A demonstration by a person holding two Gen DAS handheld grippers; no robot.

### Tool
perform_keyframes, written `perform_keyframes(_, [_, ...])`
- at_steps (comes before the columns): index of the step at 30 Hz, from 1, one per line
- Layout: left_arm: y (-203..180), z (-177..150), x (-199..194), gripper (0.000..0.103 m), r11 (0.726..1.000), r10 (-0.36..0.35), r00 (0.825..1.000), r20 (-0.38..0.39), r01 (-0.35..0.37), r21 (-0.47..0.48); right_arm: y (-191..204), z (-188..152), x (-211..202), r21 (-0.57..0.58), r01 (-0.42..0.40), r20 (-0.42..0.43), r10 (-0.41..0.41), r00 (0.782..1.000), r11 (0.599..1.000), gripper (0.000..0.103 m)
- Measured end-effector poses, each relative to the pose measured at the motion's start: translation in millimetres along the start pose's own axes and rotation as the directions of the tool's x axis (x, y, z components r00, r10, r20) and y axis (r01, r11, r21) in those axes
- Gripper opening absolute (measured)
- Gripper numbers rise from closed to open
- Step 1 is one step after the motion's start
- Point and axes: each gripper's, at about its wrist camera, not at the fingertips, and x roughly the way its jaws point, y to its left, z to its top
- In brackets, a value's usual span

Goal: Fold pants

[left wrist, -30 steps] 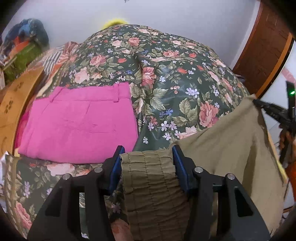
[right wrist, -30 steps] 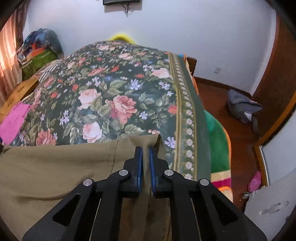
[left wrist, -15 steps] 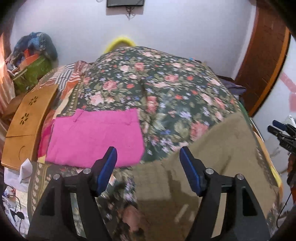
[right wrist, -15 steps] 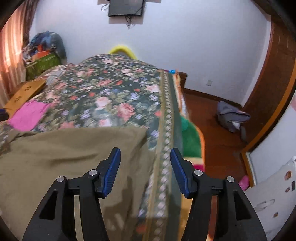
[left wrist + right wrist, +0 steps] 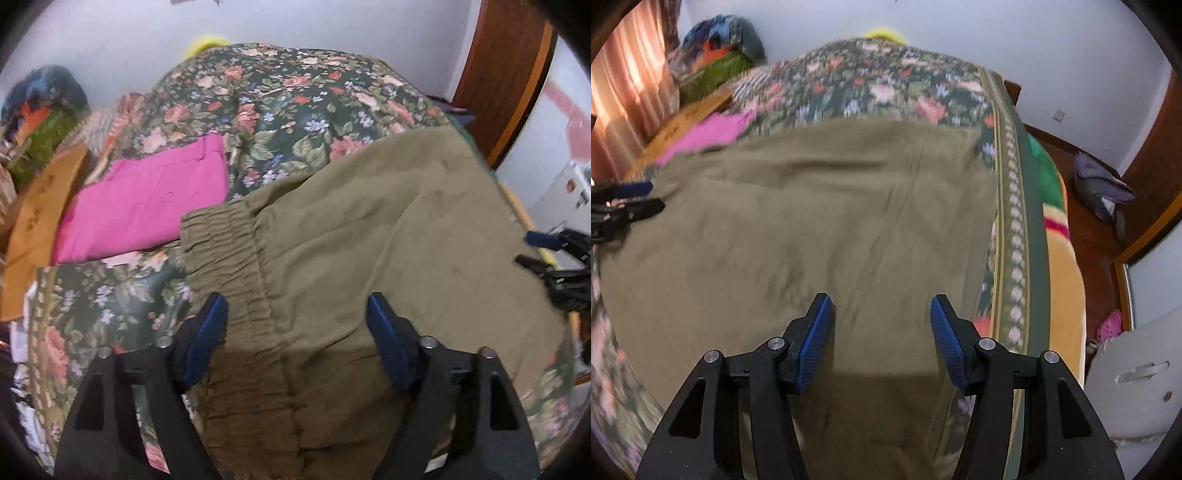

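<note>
Left tool [image 5: 297, 317] and right tool [image 5: 882, 315] both hang spread wide, gripping nothing.

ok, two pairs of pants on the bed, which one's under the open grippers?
The olive pants with the elastic waistband, spread beneath the left gripper and the right gripper. The pink pants lie folded farther off, to the left.

A home bedroom: floral-covered bed [image 5: 295, 96], curtain [image 5: 624, 92], wooden door [image 5: 506, 66].

1 pair of olive pants [image 5: 369, 229] is lying on 1 floral bedspread [image 5: 295, 103], and 1 folded pink garment [image 5: 147, 203] is sitting beside it. 2 tools are showing: the left tool [image 5: 295, 332] and the right tool [image 5: 882, 332]. 1 wooden board [image 5: 33, 221] is lying at the bed's edge.
</note>
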Motion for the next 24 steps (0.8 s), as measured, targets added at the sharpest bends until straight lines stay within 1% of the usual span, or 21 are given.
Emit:
perform_keyframes(2, [4.4, -6.4, -4.0, 0.082, 1.0, 0.002, 1.0, 0.011, -0.002, -0.016, -7.7, -9.5, -2.9, 0.03, -0.005, 0.0, 0.005, 1.0, 1.0, 0.058])
perform_keyframes(4, [13.4, -13.6, -8.9, 0.083, 0.998, -0.015, 1.0, 0.015, 0.016, -0.052, -13.6, -16.3, -6.8, 0.06, 0.003, 0.0, -0.003, 1.0, 0.998, 0.061])
perform_keyframes(6, [22.1, -18.5, -11.6, 0.087, 0.996, -0.021, 1.0, 0.014, 0.022, -0.082, -21.9, -26.7, -9.0, 0.089, 0.013, -0.007, -0.013, 1.0, 0.996, 0.062])
perform_keyframes(9, [37.1, -25.2, -19.1, 0.087, 0.99, -0.051, 0.999, 0.01, 0.052, -0.131, -30.7, -42.0, -15.7, 0.113, 0.043, -0.027, -0.04, 0.999, 0.993, 0.062])
perform_keyframes(12, [48.6, -30.3, -34.4, 0.087, 0.986, -0.036, 0.999, 0.022, 0.039, -0.164, -39.4, -54.3, -25.6, 0.137, 0.067, -0.031, -0.063, 0.997, 0.988, 0.062])
perform_keyframes(14, [56.1, -34.3, -46.8, 0.087, 0.976, -0.065, 0.997, 0.038, 0.071, -0.207, -43.7, -58.9, -34.6, 0.151, 0.092, -0.027, -0.089, 0.996, 0.984, 0.062])
perform_keyframes(16, [59.2, -37.7, -55.8, 0.087, 0.969, -0.077, 0.996, 0.04, 0.084, -0.232, -46.0, -61.0, -44.2, 0.164, 0.096, -0.008, -0.096, 0.995, 0.982, 0.062])
perform_keyframes(19, [56.1, -45.4, -71.0, 0.089, 0.969, -0.061, 0.997, 0.052, 0.072, -0.237, -44.3, -57.7, -59.4, 0.177, 0.094, 0.043, -0.103, 0.994, 0.98, 0.062])
perform_keyframes(21, [53.8, -49.6, -76.6, 0.093, 0.964, -0.077, 0.996, 0.054, 0.088, -0.251, -38.3, -52.2, -69.1, 0.178, 0.068, 0.09, -0.085, 0.992, 0.982, 0.062])
perform_keyframes(23, [52.4, -55.3, -78.9, 0.093, 0.945, -0.143, 0.988, 0.058, 0.154, -0.288, -27.2, -44.2, -77.9, 0.165, 0.039, 0.136, -0.061, 0.989, 0.986, 0.062])
perform_keyframes(24, [51.5, -59.3, -78.2, 0.093, 0.929, -0.191, 0.98, 0.054, 0.198, -0.313, -21.4, -40.6, -80.8, 0.154, 0.028, 0.153, -0.052, 0.987, 0.988, 0.062])
